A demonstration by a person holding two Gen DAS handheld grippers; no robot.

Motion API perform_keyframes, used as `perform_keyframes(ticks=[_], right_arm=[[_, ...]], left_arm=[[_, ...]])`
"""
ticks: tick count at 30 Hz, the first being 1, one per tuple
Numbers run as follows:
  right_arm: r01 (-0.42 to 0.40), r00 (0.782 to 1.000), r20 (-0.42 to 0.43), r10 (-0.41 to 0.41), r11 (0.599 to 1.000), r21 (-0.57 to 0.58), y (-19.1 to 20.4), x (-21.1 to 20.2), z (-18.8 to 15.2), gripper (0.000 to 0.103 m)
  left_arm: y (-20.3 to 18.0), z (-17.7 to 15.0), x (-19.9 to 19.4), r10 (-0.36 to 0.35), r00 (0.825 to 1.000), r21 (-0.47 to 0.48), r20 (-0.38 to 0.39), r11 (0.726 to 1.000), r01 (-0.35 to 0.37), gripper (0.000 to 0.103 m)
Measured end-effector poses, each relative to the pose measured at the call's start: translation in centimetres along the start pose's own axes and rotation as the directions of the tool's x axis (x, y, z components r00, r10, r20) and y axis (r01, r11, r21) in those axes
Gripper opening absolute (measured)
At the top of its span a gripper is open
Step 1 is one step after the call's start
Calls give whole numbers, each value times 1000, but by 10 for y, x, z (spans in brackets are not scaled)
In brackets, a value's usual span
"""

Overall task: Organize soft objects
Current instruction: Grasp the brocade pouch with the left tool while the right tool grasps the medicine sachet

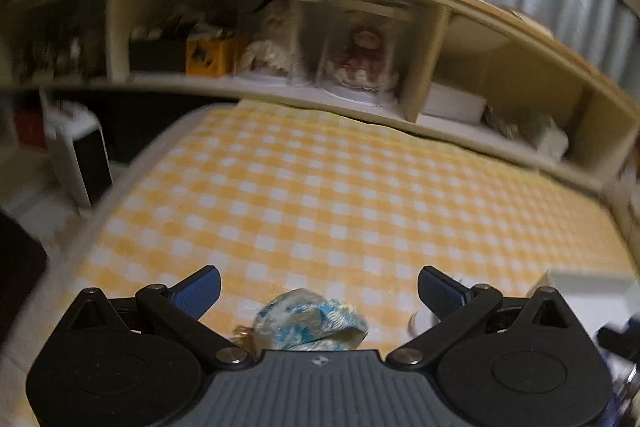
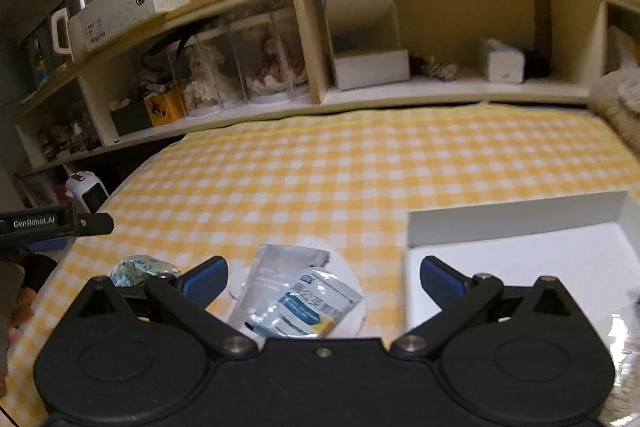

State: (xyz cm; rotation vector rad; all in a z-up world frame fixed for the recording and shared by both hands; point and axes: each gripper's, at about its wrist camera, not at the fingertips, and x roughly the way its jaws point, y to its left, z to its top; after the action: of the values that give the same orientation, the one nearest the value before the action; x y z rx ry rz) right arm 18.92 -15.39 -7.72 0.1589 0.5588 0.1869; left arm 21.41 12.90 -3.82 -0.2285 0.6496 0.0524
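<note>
Yellow-and-white gingham sheet (image 2: 320, 179) covers what looks like a bed, and it runs right up to a long cream wooden shelf unit (image 2: 400, 95) across the top of both views, with silvery curtains behind it. The cubbies hold dolls in clear cases, a yellow box and some white boxes, so that's storage, not part of the job as far as I can tell.

The soft stuff sits low in the frame. In the right wrist view, a pile of grey and white-blue foil sachets (image 2: 296, 295) lies on a round white pad, right between the spread blue pads of the right gripper (image 2: 322, 277). Its jaws are wide apart and gripping nothing. My guess is they're opened that far so they can drop around the sachets without nudging them.

A shallow white cardboard box (image 2: 520, 223) sits at the right of that frame, just beside the sachets, open side up. It looks like the obvious drop spot, which would explain why it's parked so near.

Over in the left wrist view, a crumpled blue-and-white floral fabric pouch (image 1: 312, 319) lies bottom centre, close under the left gripper (image 1: 319, 291). Those jaws are also fully open and empty. That view is pretty blurry. Nothing is in the box where I can see, so sorting looks barely begun.
</note>
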Motion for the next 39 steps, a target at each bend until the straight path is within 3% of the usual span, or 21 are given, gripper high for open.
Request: perform_keyframes(ticks=[2,3,5,7,9,12,16,19,23,31,33,35,38,39], right_arm=[[-29,999,-29,30,998,49,-4,14,3,101],[-27,998,-47,31,997,75,-6,23,5,95],[-28,995,-89,38,993,115,-7,39,7,79],[-12,991,-134,32,989,146,-6,56,6,50],[24,984,-176,5,986,165,-4,73,4,36],[29,976,-219,7,986,165,1,95,-4,29],[20,953,-303,9,996,93,9,118,-23,29],[-5,950,-308,-48,986,-170,33,108,-42,28],[-52,944,-324,-55,948,-314,45,81,-68,27],[-189,915,-403,34,917,-352,52,25,-98,27],[-244,900,-429,79,906,-346,55,13,-104,28],[-284,892,-437,116,895,-344,56,-1,-110,29],[-267,897,-410,163,940,-211,44,-19,-111,36],[-225,910,-388,148,961,-161,38,-25,-111,46]], left_arm=[[7,0,11,-17,1000,-57,-23,998,16,103],[9,-1,16,-19,999,-70,-34,997,16,103],[11,-4,25,-13,999,-67,-53,998,9,103],[13,-6,32,-5,998,-56,-63,998,1,103],[15,-7,39,-2,998,-41,-64,999,-1,103],[19,-9,48,5,999,-31,-45,999,-6,103],[18,-16,62,13,998,-7,-59,1000,-14,103],[14,-22,74,15,995,24,-101,1000,-12,103],[7,-29,84,37,986,74,-160,997,-25,102],[6,-41,88,86,969,170,-230,984,-47,86],[4,-42,86,102,968,196,-229,979,-57,80],[5,-43,83,98,969,195,-225,979,-54,67],[8,-42,78,75,973,163,-220,986,-39,58],[8,-43,76,68,973,154,-222,987,-34,57]])
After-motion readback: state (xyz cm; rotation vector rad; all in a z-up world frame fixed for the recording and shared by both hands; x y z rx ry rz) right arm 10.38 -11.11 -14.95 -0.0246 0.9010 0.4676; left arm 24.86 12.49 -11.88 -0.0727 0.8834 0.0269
